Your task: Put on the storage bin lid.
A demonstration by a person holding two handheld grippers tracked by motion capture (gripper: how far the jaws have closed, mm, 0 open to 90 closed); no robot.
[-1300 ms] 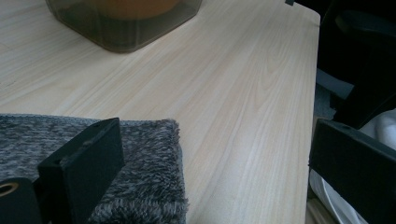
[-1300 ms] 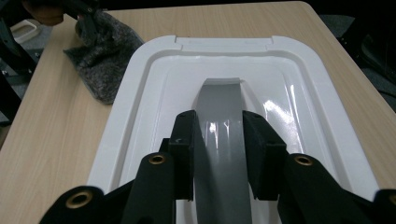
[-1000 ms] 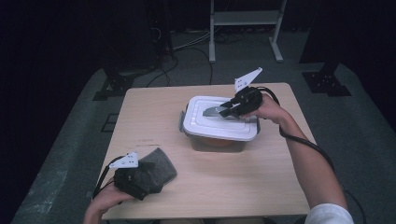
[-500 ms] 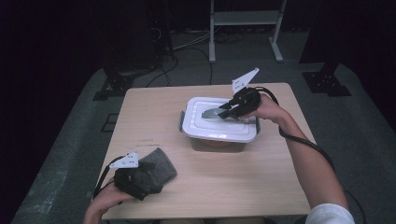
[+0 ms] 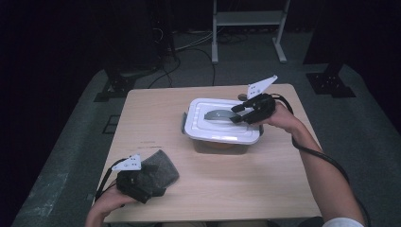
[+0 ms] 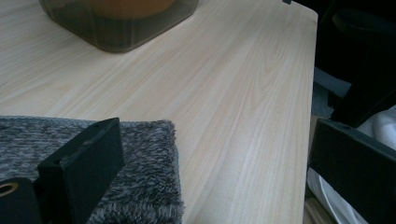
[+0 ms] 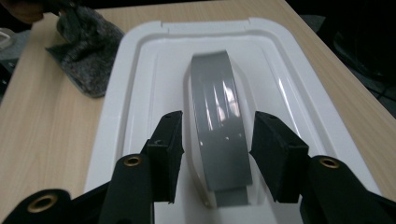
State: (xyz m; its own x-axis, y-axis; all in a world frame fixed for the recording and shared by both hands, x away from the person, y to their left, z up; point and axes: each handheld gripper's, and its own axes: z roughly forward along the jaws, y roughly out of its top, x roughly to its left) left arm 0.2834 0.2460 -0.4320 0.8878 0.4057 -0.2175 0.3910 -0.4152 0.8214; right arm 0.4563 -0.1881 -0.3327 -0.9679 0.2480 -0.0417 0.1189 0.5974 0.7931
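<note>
Since a second ago our right gripper (image 7: 212, 158) has just been opening its jaws, and they now stand apart on either side of the grey handle (image 7: 217, 126), pads clear of it, where earlier they pinched it. That handle arches along the middle of the white lid (image 5: 208, 127), which sits on the clear container (image 6: 116, 23) with something orange inside. We judge the lid stiff, light and rather slick plastic; the handle is the natural hold, taken across its width. Nearer us than the container and to its left, our left gripper (image 5: 137, 182) rests by the soft grey cloth (image 6: 135, 186), jaws spread wide with nothing between them. Under the container lies a pale wooden table (image 5: 265, 189); beyond it, dark floor, cables and a metal stand (image 5: 248, 19).
</note>
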